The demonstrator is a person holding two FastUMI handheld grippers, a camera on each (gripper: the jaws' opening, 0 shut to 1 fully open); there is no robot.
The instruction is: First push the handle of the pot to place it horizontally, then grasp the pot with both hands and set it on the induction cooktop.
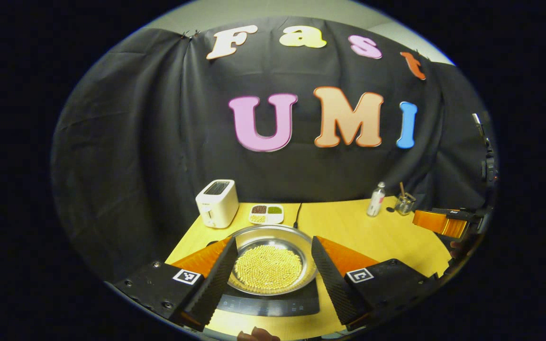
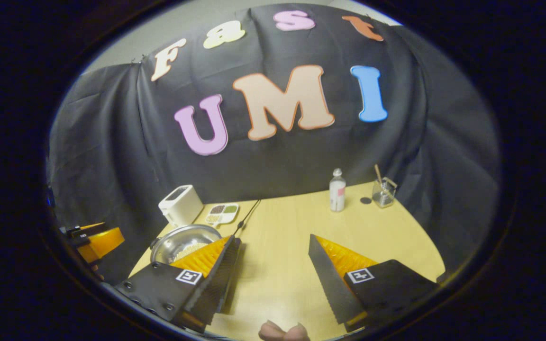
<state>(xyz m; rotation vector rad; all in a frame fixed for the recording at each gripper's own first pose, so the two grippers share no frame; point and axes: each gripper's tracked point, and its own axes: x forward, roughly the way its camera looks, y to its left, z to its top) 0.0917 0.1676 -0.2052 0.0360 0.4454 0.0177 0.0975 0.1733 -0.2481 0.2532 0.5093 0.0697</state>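
A shiny steel pot (image 1: 273, 237) filled with small yellow beans rests on the black induction cooktop (image 1: 273, 307) in the left gripper view. My left gripper (image 1: 274, 240) is open, its fingers spread wide on either side of the pot and nearer the camera, holding nothing. At the far right edge of this view hovers my right gripper (image 1: 443, 221). In the right gripper view the pot (image 2: 178, 239) lies at the lower left, partly hidden behind one finger. My right gripper (image 2: 274, 238) is open over bare table. My left gripper (image 2: 95, 241) shows far left. I cannot make out the pot's handle.
A white toaster (image 1: 217, 202) and a sectioned dish of beans (image 1: 266, 213) stand behind the pot, with a black cable (image 1: 297, 215) beside them. A small bottle (image 2: 337, 190) and a glass jar with a stick (image 2: 383, 192) sit at the back right of the wooden table (image 2: 282, 265).
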